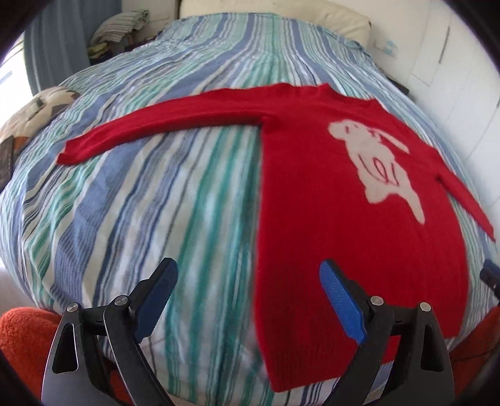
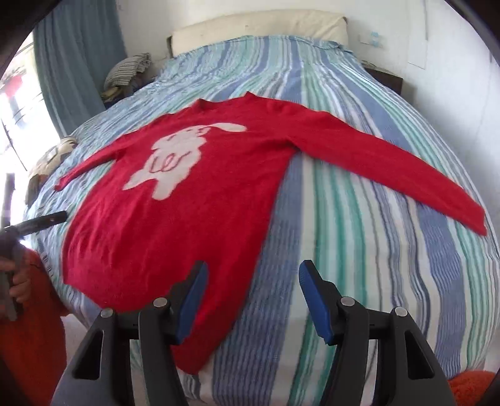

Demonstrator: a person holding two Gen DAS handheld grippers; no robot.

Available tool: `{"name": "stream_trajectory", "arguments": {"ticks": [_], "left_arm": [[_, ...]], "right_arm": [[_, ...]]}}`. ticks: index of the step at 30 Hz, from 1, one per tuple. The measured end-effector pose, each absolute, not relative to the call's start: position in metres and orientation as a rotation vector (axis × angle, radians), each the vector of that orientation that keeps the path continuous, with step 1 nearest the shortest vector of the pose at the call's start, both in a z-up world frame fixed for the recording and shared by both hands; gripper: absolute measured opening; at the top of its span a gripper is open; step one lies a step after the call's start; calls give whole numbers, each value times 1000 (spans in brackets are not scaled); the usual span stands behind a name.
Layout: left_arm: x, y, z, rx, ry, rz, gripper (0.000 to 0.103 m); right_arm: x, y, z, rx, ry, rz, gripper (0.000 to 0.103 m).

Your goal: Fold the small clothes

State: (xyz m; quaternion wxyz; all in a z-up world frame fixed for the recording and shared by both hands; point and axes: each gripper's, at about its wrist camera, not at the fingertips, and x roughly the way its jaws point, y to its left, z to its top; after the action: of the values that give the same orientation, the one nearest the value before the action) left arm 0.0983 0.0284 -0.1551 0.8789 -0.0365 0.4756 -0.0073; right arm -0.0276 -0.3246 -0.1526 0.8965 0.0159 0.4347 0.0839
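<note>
One red sweater (image 1: 315, 193) flat on the striped bed (image 1: 150, 193), two tools hovering at its hem.

Sweater lies face-up, pale rabbit motif (image 2: 175, 159) showing, both sleeves spread out sideways, neck toward the cream pillow (image 2: 259, 28). Left tool (image 1: 248, 299) spread, holding nothing, its right finger (image 1: 342, 307) over the hem's edge. Right tool (image 2: 253, 301) spread, empty, left finger (image 2: 192, 304) over the opposite hem corner. Folded striped laundry (image 2: 129, 70) beside the bed's far corner.
</note>
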Motion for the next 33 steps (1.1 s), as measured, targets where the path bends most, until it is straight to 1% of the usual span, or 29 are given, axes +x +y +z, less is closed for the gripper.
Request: {"name": "stream_trajectory", "arguments": {"ticks": [4, 7, 9, 14, 17, 21, 27, 33], "left_arm": [[100, 9, -181, 70, 1080, 16, 93], [96, 13, -179, 93, 1071, 27, 96], [90, 22, -169, 67, 1027, 45, 94], [81, 53, -137, -71, 864, 86, 94], [85, 67, -136, -105, 863, 128, 94], [91, 75, -144, -128, 905, 164, 94], [88, 75, -145, -110, 899, 183, 94], [91, 77, -149, -94, 909, 213, 94]], "right_arm": [[-27, -291, -166, -84, 961, 277, 60], [-22, -293, -182, -123, 1050, 213, 60], [-23, -314, -176, -33, 1029, 157, 60], [-29, -382, -158, 240, 924, -43, 61], [-35, -402, -156, 328, 898, -109, 61], [-39, -405, -155, 346, 885, -125, 61], [-35, -401, -154, 320, 899, -93, 61], [-35, -406, -158, 355, 901, -100, 61]]}}
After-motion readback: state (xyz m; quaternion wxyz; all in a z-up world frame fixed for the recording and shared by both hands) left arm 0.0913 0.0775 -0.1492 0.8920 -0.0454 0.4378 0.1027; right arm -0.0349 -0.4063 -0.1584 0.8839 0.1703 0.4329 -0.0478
